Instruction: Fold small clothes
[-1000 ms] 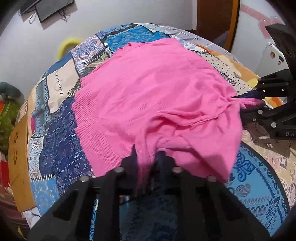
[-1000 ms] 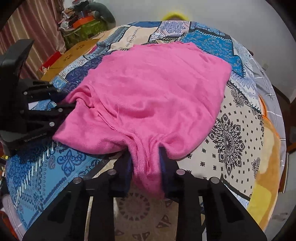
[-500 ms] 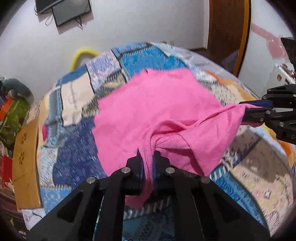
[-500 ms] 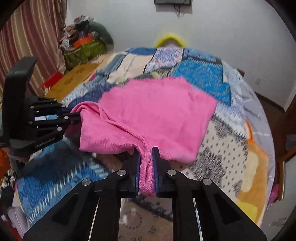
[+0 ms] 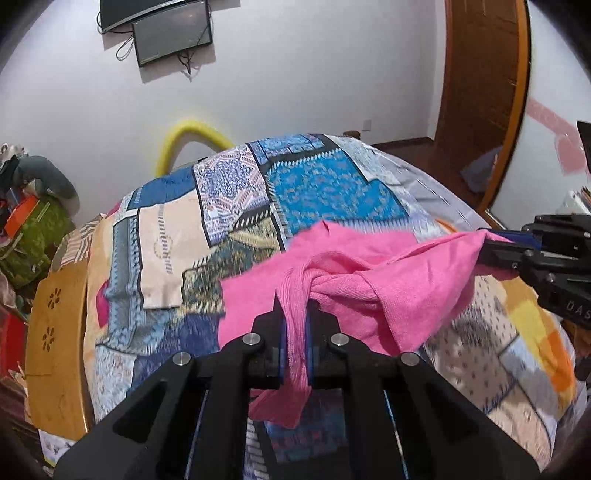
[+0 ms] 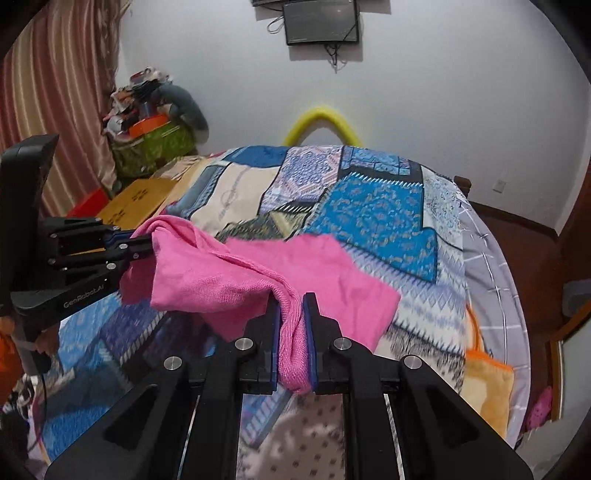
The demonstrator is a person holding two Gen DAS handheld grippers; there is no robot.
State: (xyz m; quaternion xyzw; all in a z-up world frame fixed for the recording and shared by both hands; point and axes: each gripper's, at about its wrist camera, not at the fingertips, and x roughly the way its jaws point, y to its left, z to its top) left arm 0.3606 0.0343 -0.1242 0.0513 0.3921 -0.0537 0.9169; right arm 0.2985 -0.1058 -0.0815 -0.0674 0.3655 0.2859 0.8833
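Note:
A pink knit garment hangs lifted above the patchwork bedspread, stretched between both grippers. My left gripper is shut on one bunched corner of it, with a tail of fabric hanging below the pads. My right gripper is shut on the other bunched corner. In the left wrist view the right gripper pinches the cloth at the right edge. In the right wrist view the left gripper holds it at the left. The garment's far part still trails on the bed.
A yellow padded hoop stands at the bed's far end under a wall screen. A wooden board and a heap of bags and toys lie at the left. A brown door is at the right.
Both grippers have risen and pulled back with the pink garment's near edge, lifting it off the bed. The flat spread cloth now hangs bunched and sagging between them.

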